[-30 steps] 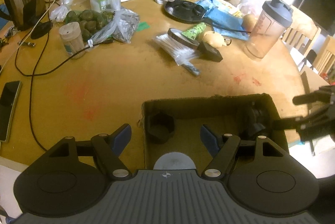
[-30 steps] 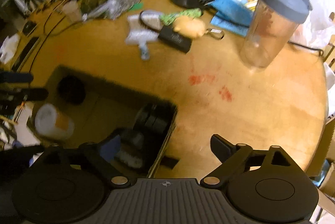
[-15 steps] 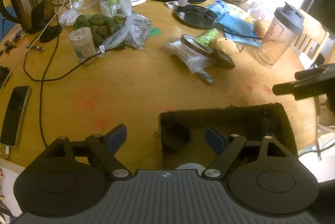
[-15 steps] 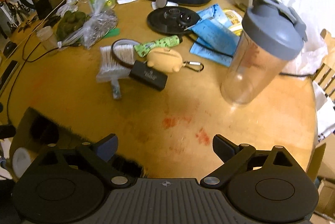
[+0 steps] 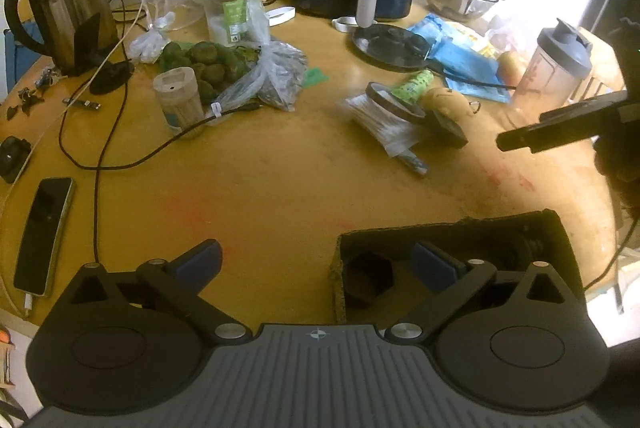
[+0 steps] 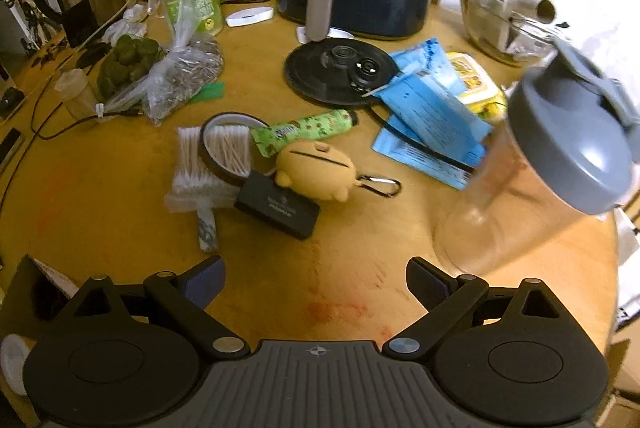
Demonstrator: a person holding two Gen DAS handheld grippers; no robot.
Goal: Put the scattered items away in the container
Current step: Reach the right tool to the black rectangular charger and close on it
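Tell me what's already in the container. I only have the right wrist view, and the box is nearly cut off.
Observer: A black hexagonal piece sits at the left end of the container.
Operator: Anything at the other end?
Observer: Yes, dark items lie at the right end, too shadowed to identify.
Operator: And where's the left gripper?
Observer: The left gripper is open and empty. One finger is in front of the container's opening and the other is over bare table.
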